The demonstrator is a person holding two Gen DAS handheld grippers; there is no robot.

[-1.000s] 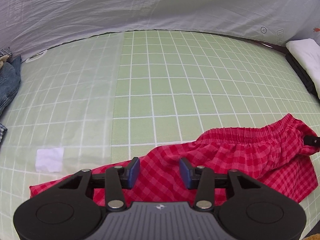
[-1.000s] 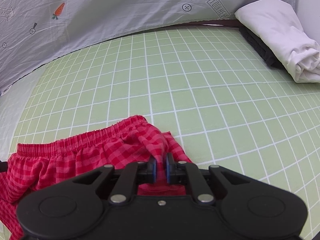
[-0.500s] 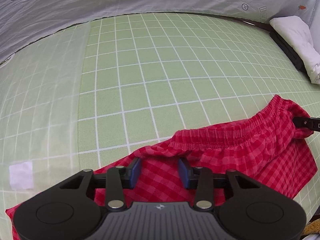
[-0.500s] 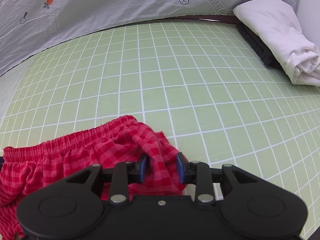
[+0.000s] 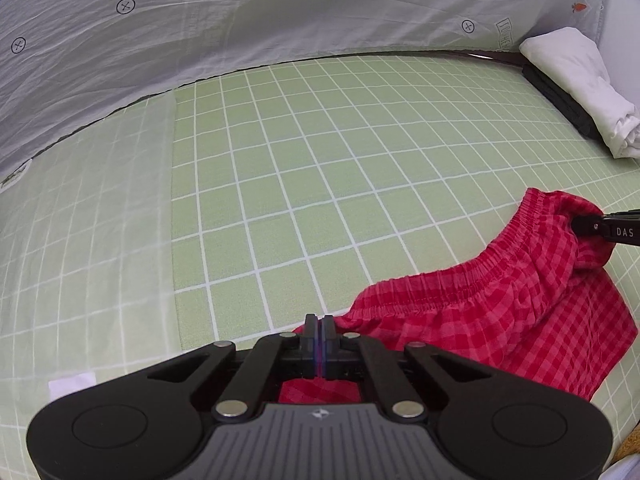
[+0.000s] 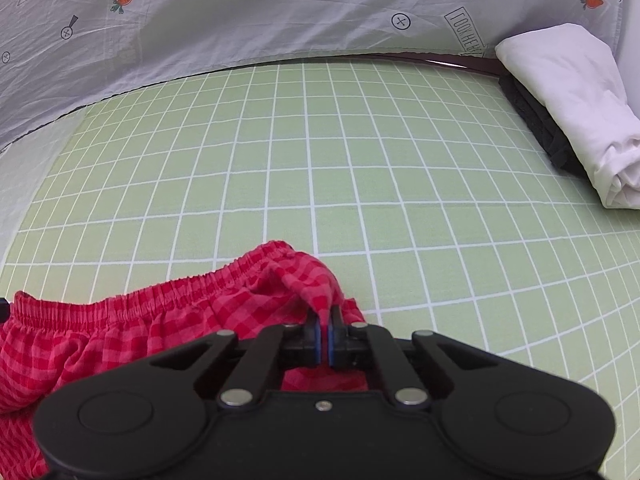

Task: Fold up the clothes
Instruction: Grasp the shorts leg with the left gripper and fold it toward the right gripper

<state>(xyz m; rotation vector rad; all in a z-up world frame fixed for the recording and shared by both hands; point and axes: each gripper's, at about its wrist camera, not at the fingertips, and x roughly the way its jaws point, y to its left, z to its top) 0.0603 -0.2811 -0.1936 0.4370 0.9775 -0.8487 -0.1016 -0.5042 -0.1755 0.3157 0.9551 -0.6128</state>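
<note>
Red checked shorts [image 5: 480,312] lie on the green grid mat [image 5: 320,160] with the elastic waistband facing away from me. My left gripper [image 5: 319,322] pinches the waistband's left end; its jaws stand almost together, just starting to ease open, with red cloth between them. My right gripper [image 6: 325,324] is shut on a raised peak of the shorts [image 6: 160,312] at the waistband's right end. In the left wrist view the right gripper's fingertips [image 5: 588,226] show gripping that same corner.
A folded white cloth [image 6: 572,100] rests on a dark folded item [image 6: 532,120] at the far right of the mat. A grey sheet with carrot prints [image 5: 280,8] hangs behind. A small white label [image 5: 72,384] lies near left.
The left jaws, wide open over the shorts before, have closed on the waistband's left end. The right jaws opened half a second ago and have shut again on the cloth.
</note>
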